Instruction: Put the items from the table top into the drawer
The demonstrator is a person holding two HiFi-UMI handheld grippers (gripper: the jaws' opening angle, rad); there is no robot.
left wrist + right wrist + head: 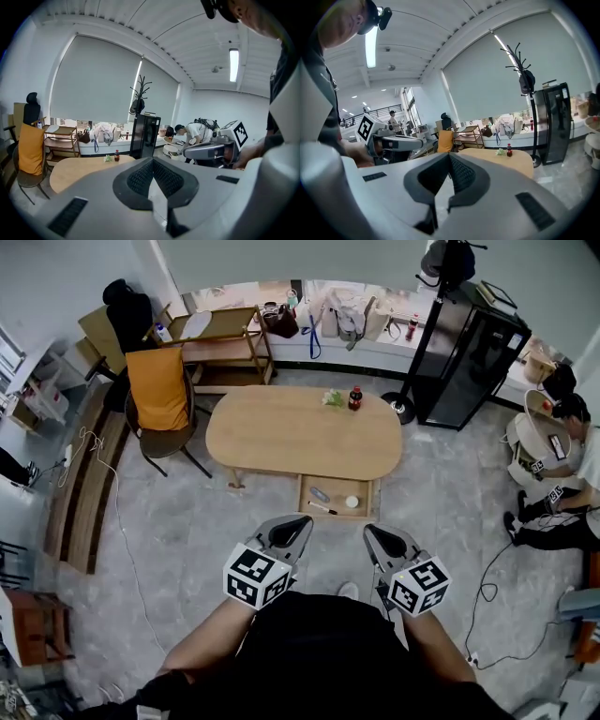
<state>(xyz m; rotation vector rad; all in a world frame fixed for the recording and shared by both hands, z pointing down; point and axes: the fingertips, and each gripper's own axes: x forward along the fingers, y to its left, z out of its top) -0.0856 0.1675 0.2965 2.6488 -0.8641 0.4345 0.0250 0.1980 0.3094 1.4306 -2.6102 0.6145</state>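
An oval wooden table (281,442) stands ahead of me. Near its far edge are a small dark bottle with a red cap (354,398) and a green-white bundle (332,398). An open drawer (307,497) juts from the table's near side and holds a clear bottle (320,494), a pen (322,508) and a round white item (352,502). My left gripper (302,520) and right gripper (369,529) hover side by side short of the drawer, both shut and empty. The bottle (116,156) (509,150) also shows far off in both gripper views.
A chair draped in orange cloth (159,390) stands left of the table, with a wooden shelf (225,343) behind it. A black cabinet (473,352) and a coat stand (412,381) are at the back right. A person (572,456) sits on the floor at right. Cables trail over the floor.
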